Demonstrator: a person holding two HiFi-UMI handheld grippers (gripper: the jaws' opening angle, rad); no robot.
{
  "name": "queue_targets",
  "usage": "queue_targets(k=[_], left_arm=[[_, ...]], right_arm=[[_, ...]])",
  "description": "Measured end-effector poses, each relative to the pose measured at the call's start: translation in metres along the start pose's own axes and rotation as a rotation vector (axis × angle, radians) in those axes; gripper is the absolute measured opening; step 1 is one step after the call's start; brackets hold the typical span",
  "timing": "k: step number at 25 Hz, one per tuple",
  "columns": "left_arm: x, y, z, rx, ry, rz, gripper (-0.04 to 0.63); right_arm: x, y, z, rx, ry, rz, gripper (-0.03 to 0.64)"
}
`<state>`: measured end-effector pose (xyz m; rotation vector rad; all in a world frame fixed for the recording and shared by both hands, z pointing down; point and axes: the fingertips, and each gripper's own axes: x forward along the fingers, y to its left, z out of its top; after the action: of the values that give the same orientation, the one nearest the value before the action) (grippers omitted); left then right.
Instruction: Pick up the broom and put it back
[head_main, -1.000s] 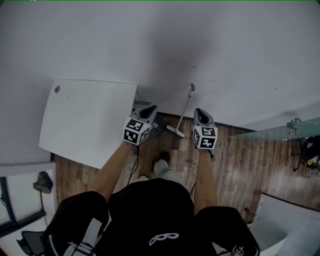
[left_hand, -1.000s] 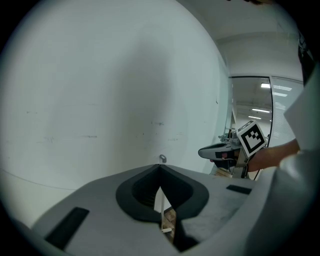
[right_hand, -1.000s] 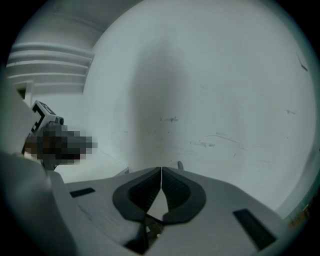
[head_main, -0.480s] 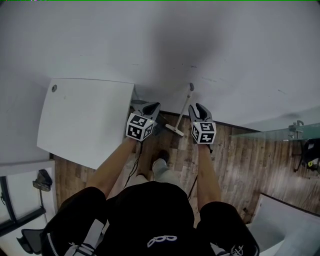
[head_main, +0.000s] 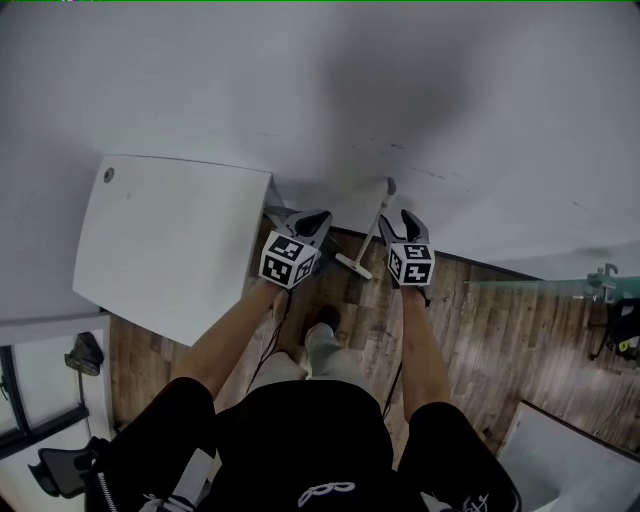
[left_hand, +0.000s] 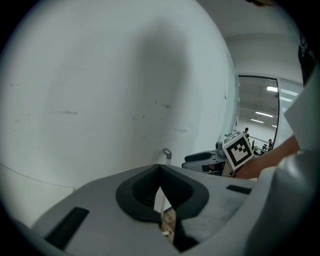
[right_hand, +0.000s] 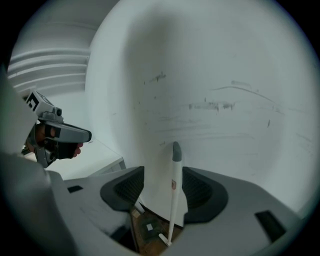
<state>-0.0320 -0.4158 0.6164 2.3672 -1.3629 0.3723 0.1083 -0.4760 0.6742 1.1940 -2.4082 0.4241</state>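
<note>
Tabletop, white, flat, round-cornered (head_main: 170, 240), at far left. Left hand-held gripper (head_main: 312, 220) just beside its near edge, jaws pressed together on nothing. Next, slim white long-handled broom (head_main: 374, 222), head on brown wood-plank floor (head_main: 470, 320), handle leaning against pale grey wall (head_main: 330, 90). Right hand-held gripper (head_main: 407, 222) just beside handle, jaws just opened wide. Handle seen in gap, pressed by neither pad.
</note>
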Motion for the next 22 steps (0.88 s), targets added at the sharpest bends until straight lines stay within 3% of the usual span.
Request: queue_targets(k=[13,22], left_arm=[[0.039,0.013,-0.018,-0.047,0.032,0.037,0.018],[0.045,0.023,-0.026,-0.095,0.050,0.067,0.017]], right_arm=[[0.065,-0.027,-0.043,0.017,0.085,0.040,0.232],[0.088,-0.033,-0.045,0.009,0.098,0.042,0.232]])
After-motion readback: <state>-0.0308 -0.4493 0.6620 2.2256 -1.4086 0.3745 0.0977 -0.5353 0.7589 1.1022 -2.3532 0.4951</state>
